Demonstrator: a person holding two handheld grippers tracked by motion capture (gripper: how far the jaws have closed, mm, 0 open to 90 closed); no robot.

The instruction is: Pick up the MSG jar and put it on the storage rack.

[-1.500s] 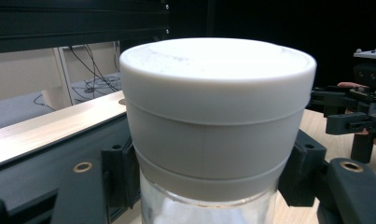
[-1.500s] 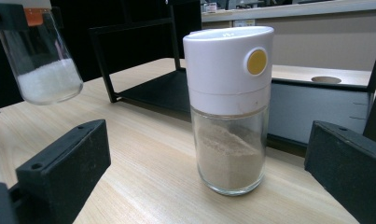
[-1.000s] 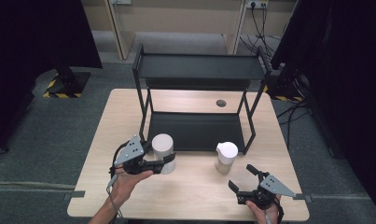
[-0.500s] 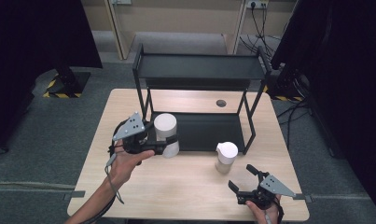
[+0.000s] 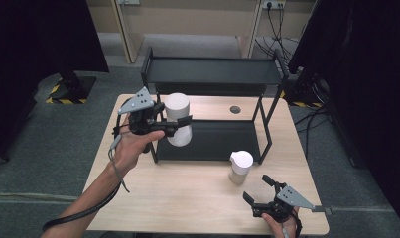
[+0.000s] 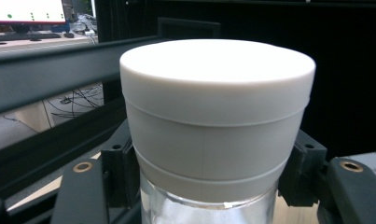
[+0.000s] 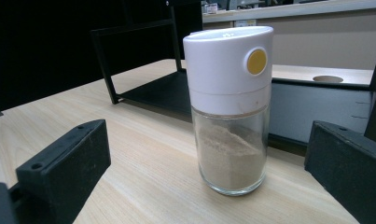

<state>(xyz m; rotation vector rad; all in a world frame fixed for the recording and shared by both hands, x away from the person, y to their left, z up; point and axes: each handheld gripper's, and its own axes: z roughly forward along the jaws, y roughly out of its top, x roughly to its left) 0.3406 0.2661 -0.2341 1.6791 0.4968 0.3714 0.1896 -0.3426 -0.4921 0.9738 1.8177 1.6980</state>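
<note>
nearest the person, the right gripper (image 5: 259, 191) rests at the table's (image 5: 187, 198) front edge, in front of the rack (image 5: 212, 74) and to its right. its jaws stand spread with nothing between them. just ahead of them stands a small seasoning shaker (image 7: 228, 107), upright on the wood, white cap with a yellow button, pale powder in the glass; it is just in front of the rack's right leg and apart from the pads.

farther in, at the rack's left front corner, the left gripper (image 5: 180, 123) is clenched on a white-lidded jar (image 5: 177, 119). in the left gripper view the pads (image 6: 118, 170) press on the jar (image 6: 218, 126) just under its lid, where the clear glass begins. the jar hangs upright in the air, off the table, its long axis vertical, lid roughly level with the gap between the two shelves.

the relation that matters, as i judge it: the rack lies beyond and to the right of the held jar, and the left hand is the nearer one. whether the jar is bound for the upper shelf or the lower one i cannot tell; the top rail looks like the thing to clear.
</note>
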